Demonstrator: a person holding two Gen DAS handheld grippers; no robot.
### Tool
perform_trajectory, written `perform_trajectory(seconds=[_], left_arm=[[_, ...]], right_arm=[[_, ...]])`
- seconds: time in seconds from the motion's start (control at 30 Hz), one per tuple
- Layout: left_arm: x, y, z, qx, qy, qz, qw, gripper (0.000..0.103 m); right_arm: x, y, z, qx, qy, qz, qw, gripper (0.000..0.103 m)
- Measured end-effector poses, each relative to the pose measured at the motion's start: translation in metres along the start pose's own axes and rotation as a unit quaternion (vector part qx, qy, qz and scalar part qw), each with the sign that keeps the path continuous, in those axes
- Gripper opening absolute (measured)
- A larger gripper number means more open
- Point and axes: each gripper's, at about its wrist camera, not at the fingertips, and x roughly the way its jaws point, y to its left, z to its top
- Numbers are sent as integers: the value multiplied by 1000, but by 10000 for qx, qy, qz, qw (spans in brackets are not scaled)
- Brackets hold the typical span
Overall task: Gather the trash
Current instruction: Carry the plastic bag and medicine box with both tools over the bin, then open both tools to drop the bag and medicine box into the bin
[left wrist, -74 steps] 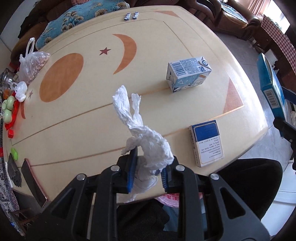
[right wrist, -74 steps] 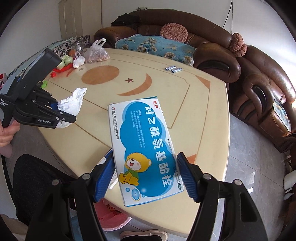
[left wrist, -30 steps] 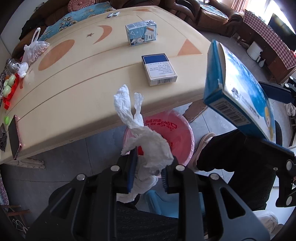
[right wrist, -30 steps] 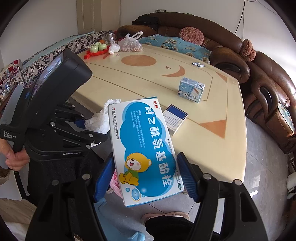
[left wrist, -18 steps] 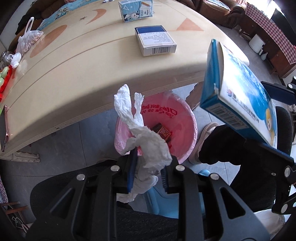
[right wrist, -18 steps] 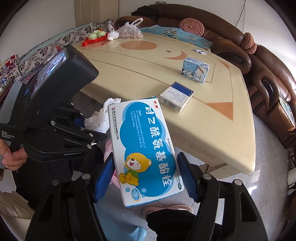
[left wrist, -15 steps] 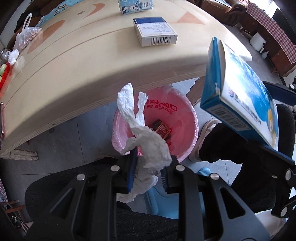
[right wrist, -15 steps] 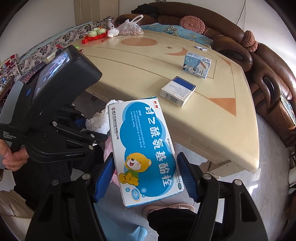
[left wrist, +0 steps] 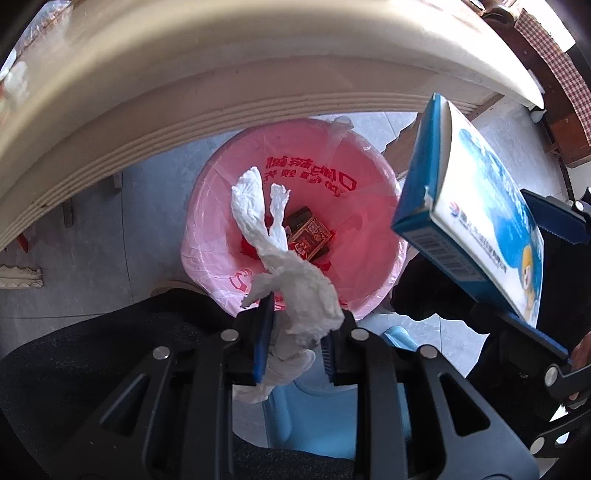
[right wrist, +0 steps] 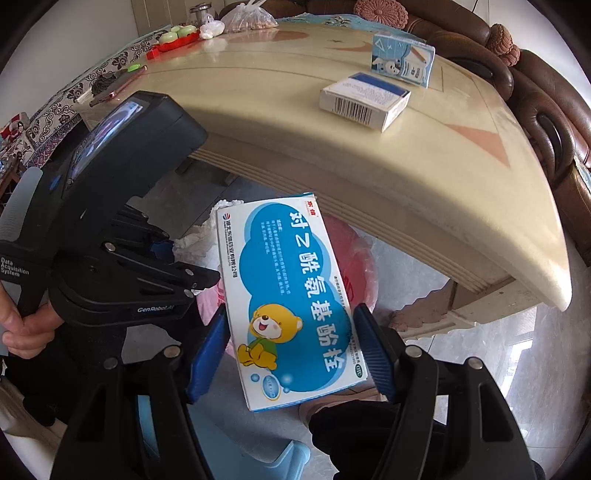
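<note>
My left gripper point(left wrist: 295, 332) is shut on a crumpled white tissue point(left wrist: 291, 280), which hangs right above a pink-lined trash bin point(left wrist: 369, 221) under the table edge. A dark red packet point(left wrist: 308, 236) lies at the bin's bottom. My right gripper point(right wrist: 291, 350) is shut on a blue-and-white medicine box with a cartoon bear point(right wrist: 291, 295), held beside the bin; the same medicine box point(left wrist: 476, 210) shows at the right of the left wrist view. The left gripper point(right wrist: 155, 273) and its tissue point(right wrist: 199, 240) appear left of the box, with the bin point(right wrist: 354, 258) partly hidden behind it.
The cream table point(right wrist: 424, 177) overhangs the bin. On it lie a white-and-blue carton point(right wrist: 364, 99), a small milk carton point(right wrist: 402, 61), a bag of food point(right wrist: 247, 16) and red-green items point(right wrist: 173, 38). A brown sofa point(right wrist: 546, 110) is beyond. A person's dark-trousered legs point(left wrist: 92, 350) and light blue stool point(left wrist: 295, 417) are below.
Both grippers have dropped from above the tabletop to below its edge; the bin now fills the left wrist view, much closer. Tissue and box remain gripped.
</note>
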Motion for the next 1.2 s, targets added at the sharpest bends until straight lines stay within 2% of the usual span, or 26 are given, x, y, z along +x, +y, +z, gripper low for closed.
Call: perform_trajectory(seconds=[0.23, 0.4, 0.6, 0.83, 1.2], left_arm=[[33, 16, 9, -451, 241, -205, 9985, 24], [57, 27, 11, -796, 566, -412, 9944, 23], [75, 35, 23, -1049, 718, -610, 9900, 23], [87, 34, 28, -1315, 718, -764, 9858, 24], [106, 43, 35, -1828, 915, -955, 9742, 23]], right_arm=[[39, -6, -6, 117, 265, 42, 9996, 66], [63, -11, -5, 183, 464, 72, 9987, 66], [69, -11, -2, 281, 635, 102, 9975, 66], [69, -16, 4, 358, 821, 90, 9959, 66], [81, -12, 4, 336, 970, 26, 9947, 66]])
